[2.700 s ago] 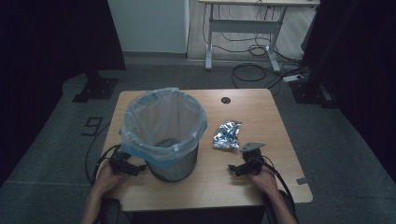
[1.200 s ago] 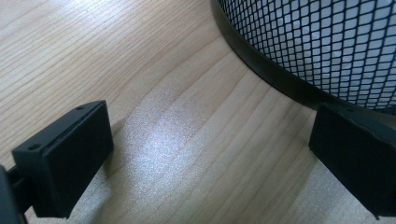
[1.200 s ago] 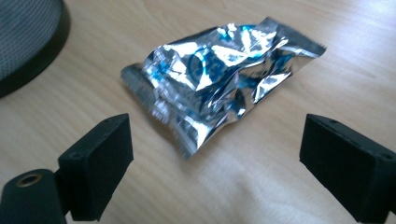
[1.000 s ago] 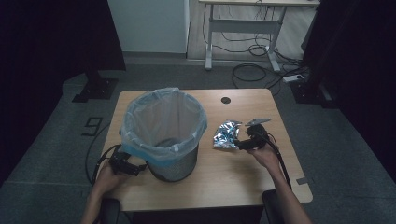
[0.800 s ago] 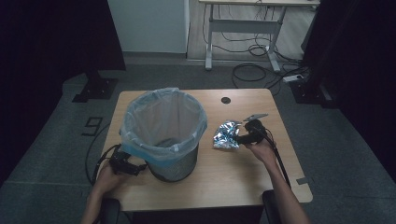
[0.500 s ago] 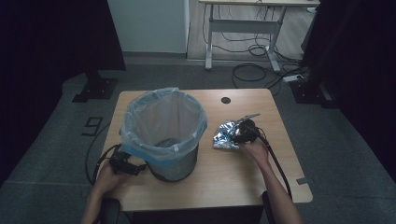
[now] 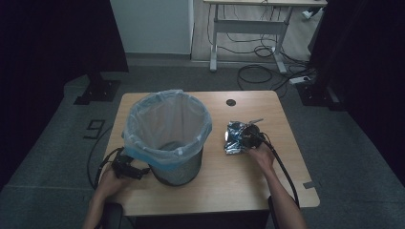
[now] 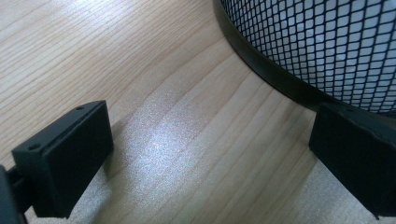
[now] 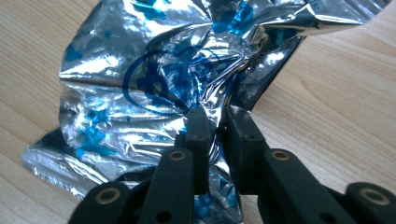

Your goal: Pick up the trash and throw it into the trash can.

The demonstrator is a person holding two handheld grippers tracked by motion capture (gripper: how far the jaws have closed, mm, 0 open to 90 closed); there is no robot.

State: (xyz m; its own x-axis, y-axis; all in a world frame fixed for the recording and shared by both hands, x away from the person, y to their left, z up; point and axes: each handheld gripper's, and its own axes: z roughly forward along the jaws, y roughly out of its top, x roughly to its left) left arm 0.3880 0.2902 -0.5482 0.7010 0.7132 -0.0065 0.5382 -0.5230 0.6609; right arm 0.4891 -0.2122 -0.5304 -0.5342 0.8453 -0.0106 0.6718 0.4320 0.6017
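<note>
On the wooden table (image 7: 248, 176), right of the lined mesh bin (image 7: 168, 136), the right gripper (image 9: 218, 122) pinches a thin fold of crumpled foil wrapper (image 9: 154, 74), a hold that may slip or tear on lifting, while the left gripper (image 8: 205, 140) rests with jaws apart beside the bin's base.

- In the high view, the right gripper (image 7: 249, 136) and its hand cover the right part of the crumpled foil wrapper (image 7: 234, 139); at this size its jaws cannot be made out.
- In the right gripper view, the foil wrapper (image 9: 154, 84) runs past the top edge, and its printed blue marks are too creased to read.
- In the left gripper view, the mesh bin (image 8: 327, 46) is cut off at the upper right of the frame, its rim unseen.
- In the high view, the bin's blue liner (image 7: 167, 126) hides most of what lies at its bottom.
- The left gripper (image 7: 125, 167) in the lower left is too small and dark to read.
</note>
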